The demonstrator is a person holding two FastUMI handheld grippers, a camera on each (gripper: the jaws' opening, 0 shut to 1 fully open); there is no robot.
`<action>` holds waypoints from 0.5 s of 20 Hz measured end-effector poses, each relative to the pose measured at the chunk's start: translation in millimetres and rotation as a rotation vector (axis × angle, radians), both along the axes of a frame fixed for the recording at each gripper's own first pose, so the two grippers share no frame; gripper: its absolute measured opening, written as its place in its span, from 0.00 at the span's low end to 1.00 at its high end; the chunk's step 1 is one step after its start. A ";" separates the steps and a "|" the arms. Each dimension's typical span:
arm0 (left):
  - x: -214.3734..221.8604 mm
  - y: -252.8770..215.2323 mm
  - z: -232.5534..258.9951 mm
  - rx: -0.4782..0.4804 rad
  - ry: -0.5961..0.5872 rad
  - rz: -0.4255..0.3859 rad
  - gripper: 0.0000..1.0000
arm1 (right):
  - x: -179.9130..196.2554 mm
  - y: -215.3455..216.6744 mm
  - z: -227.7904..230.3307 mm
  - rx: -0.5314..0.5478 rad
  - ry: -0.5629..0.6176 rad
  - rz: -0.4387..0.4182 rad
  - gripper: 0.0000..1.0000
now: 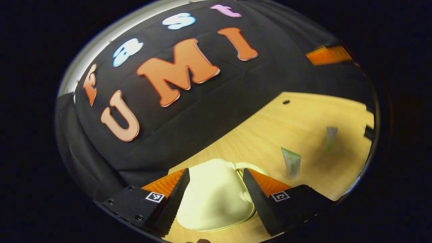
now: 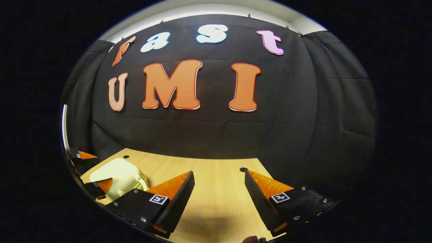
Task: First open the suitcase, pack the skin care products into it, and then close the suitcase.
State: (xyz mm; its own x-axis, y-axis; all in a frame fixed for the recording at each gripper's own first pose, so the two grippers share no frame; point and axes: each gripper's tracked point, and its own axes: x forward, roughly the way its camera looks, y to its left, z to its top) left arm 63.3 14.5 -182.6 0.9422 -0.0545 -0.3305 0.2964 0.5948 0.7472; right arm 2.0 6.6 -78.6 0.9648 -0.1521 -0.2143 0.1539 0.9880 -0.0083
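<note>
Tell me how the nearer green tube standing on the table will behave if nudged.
The green tube stands upright on a narrow end, so it probably tips easily. It looks small and slim, likely light. Its flattened, tapering body suggests soft plastic that would give under the gripper; the blur hides finer detail.

In the left gripper view, the suitcase (image 1: 216,195) lies on the counter (image 1: 270,125), between the two spread fingers of the left gripper (image 1: 214,195). To the right of the suitcase two tubes stand on the counter: the near tube (image 1: 291,162) close beside it, the far tube (image 1: 331,139) farther right and well apart. In the right gripper view, the suitcase (image 2: 118,177) sits at the counter's left end, with the left gripper (image 2: 89,172) around it. The right gripper (image 2: 219,195) hangs over bare counter (image 2: 216,175) to the suitcase's right. The booth wall (image 2: 216,128) stands behind the counter.
</note>
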 end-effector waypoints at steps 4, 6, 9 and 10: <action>1.4 0.0 -73.3 0.258 0.114 -0.075 0.98 | -14.3 -24.5 -23.4 0.013 0.066 -0.052 0.95; -4.6 3.2 -97.0 0.353 0.138 -0.094 0.98 | -20.0 -37.8 -29.2 0.016 0.082 -0.078 0.95; 0.2 5.7 -108.1 0.391 0.163 -0.079 0.98 | -26.0 -51.7 -37.2 0.027 0.104 -0.112 0.95; 4.2 6.1 -109.9 0.396 0.167 -0.064 0.98 | -27.9 -55.7 -40.0 0.034 0.111 -0.122 0.95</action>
State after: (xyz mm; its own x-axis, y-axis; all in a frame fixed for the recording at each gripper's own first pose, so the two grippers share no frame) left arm 67.5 20.6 -292.6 0.8729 0.0501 -0.4853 0.4597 0.2487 0.8526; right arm -25.8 -49.1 -118.6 0.9097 -0.2579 -0.3255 0.2731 0.9620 0.0009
